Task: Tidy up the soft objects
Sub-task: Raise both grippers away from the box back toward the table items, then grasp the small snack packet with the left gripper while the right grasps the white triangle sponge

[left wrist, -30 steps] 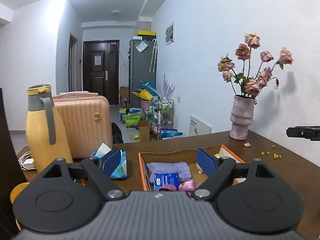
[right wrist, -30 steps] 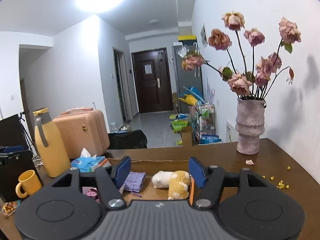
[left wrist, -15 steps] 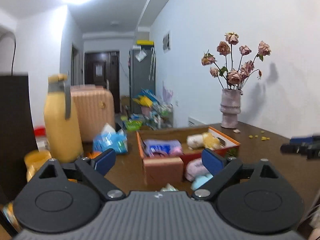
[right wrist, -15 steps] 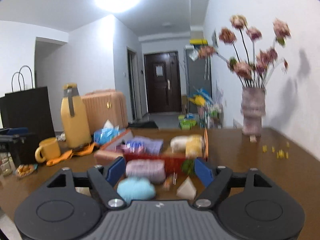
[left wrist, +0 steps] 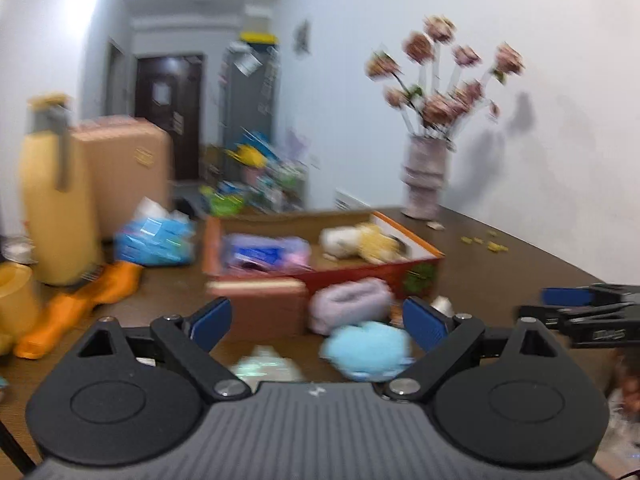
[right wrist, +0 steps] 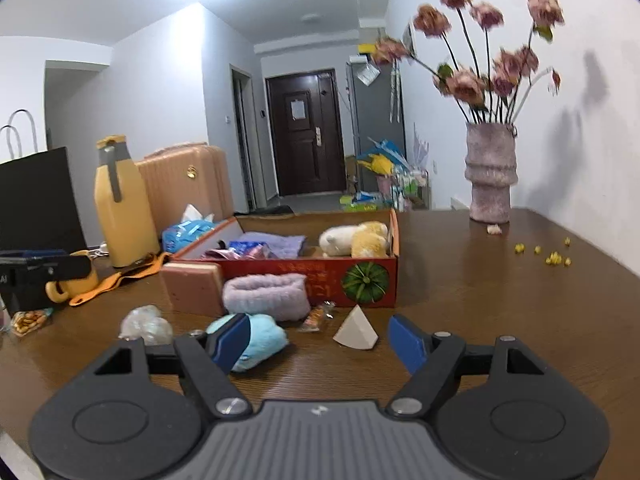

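An orange-edged cardboard box (right wrist: 362,278) (left wrist: 400,270) holds a white-and-yellow plush (right wrist: 356,238) (left wrist: 362,240), a purple cloth (right wrist: 276,242) and small packets. In front of it lie a lilac fuzzy band (right wrist: 266,296) (left wrist: 350,304), a light-blue plush (right wrist: 260,340) (left wrist: 366,346), a pink sponge block (right wrist: 194,288) (left wrist: 258,304), a white wedge sponge (right wrist: 356,328) and a clear plastic wad (right wrist: 144,324). My right gripper (right wrist: 320,344) is open and empty, just short of the blue plush and wedge. My left gripper (left wrist: 318,320) is open and empty; its view is blurred.
A vase of dried roses (right wrist: 490,172) stands at the far right by the wall. A yellow flask (right wrist: 120,204), yellow mug (right wrist: 72,284), orange strap (right wrist: 116,278), tissue pack (right wrist: 184,232) and black bag (right wrist: 36,196) crowd the left. Yellow crumbs (right wrist: 552,256) lie at the right.
Both grippers have pulled back from over the box toward the table's near side. The soft things in front of the box have come into view. Both stay open.
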